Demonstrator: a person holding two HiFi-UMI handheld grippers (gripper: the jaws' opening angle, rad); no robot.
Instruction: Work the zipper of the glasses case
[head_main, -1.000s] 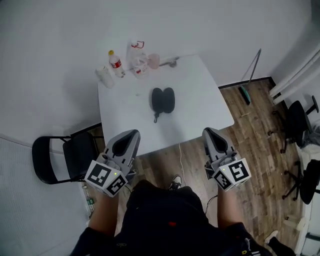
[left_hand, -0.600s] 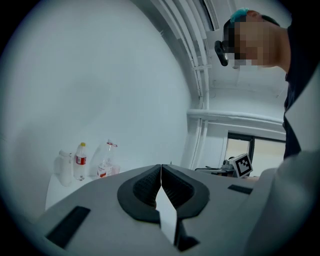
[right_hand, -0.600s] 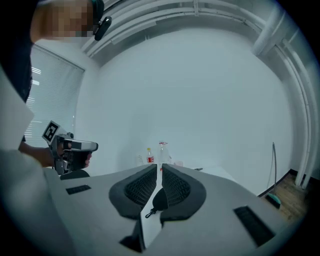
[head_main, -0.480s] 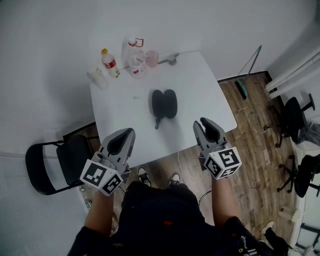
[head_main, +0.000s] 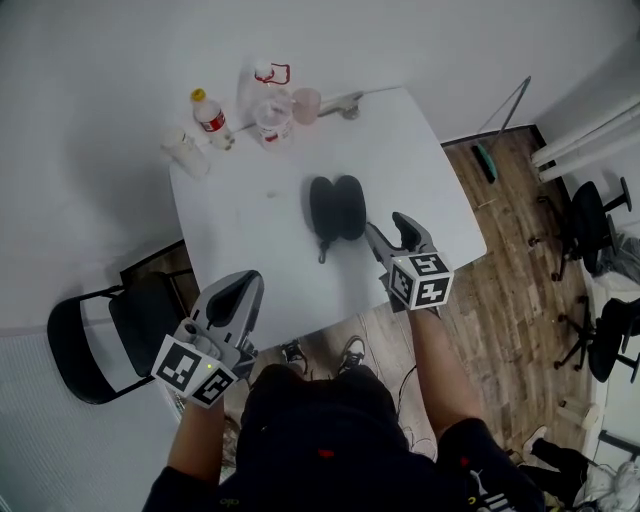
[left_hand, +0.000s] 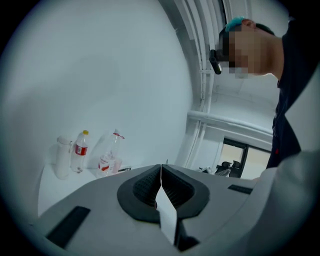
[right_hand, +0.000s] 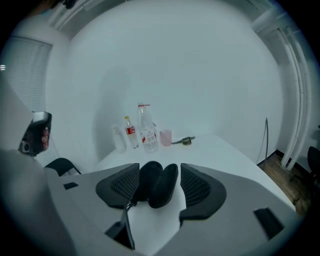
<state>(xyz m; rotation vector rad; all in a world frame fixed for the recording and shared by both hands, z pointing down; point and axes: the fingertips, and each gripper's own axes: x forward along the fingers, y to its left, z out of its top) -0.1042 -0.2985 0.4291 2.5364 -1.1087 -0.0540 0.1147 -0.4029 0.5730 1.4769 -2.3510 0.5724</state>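
The black glasses case (head_main: 337, 207) lies spread open in two halves on the white table (head_main: 250, 250), its cord trailing toward the near edge. My right gripper (head_main: 389, 230) hovers over the table's near right part, just short of the case, and its jaws are opening with nothing pressed between them. In the right gripper view the case (right_hand: 157, 182) shows beyond the gap of the right gripper (right_hand: 160, 171). My left gripper (head_main: 243, 285) hangs shut below the table's near edge. In the left gripper view the left gripper (left_hand: 161, 169) has its pads together, holding nothing.
At the table's far edge stand a red-labelled bottle (head_main: 210, 118), a clear bottle (head_main: 270, 110), a pink cup (head_main: 306, 104), a white container (head_main: 182, 150) and a metal piece (head_main: 345, 103). A black folding chair (head_main: 100, 335) stands left; office chairs (head_main: 600, 220) stand right.
My right gripper has moved forward over the table toward the case and its jaws have spread apart. The left gripper has dropped back a little and stays shut.
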